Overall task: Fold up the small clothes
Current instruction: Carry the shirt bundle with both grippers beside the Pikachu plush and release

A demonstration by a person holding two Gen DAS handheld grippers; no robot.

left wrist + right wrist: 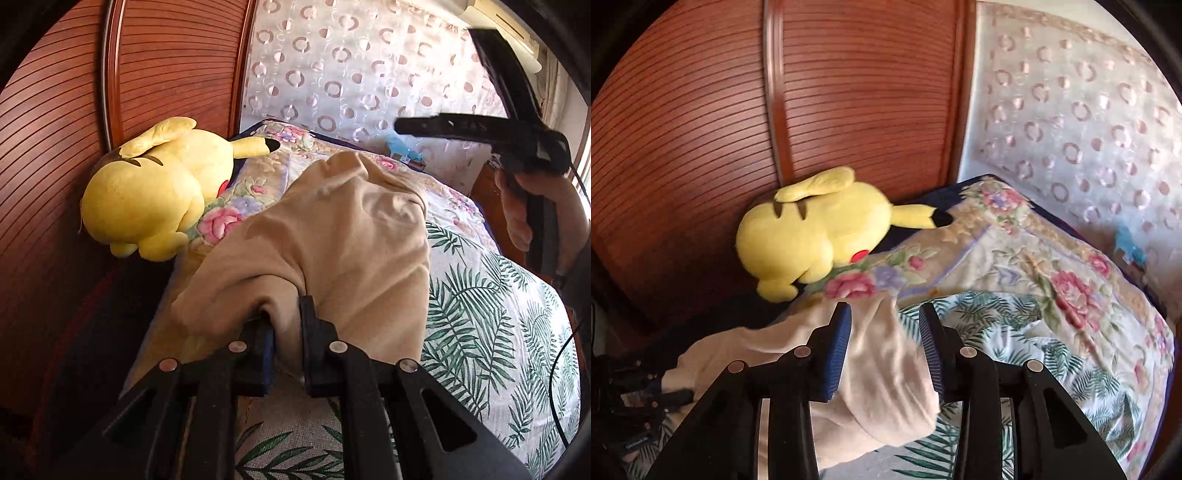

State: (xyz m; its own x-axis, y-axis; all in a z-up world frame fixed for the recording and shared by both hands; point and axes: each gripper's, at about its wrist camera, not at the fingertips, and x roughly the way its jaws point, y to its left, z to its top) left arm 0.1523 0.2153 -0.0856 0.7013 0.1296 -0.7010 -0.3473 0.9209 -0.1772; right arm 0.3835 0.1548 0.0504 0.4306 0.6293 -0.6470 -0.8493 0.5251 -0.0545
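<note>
The left gripper [286, 325] is closed on a fold of the beige garment [332, 236], which lies draped on the bed's palm-leaf sheet [498, 332]. At ten o'clock from it, a yellow plush toy [147, 192] lies against the slatted wooden wardrobe door [55, 129]. At two o'clock, a hand [532, 206] holds the right gripper [884, 347]; its jaws stand apart, the cloth loose between them. Behind is a floral quilt [1015, 258] and a ring-patterned curtain [1071, 129].

Black tongs [884, 347]; blue ribbed pads [836, 354]; silver round screws [967, 351]; dark sleeve [576, 266].
</note>
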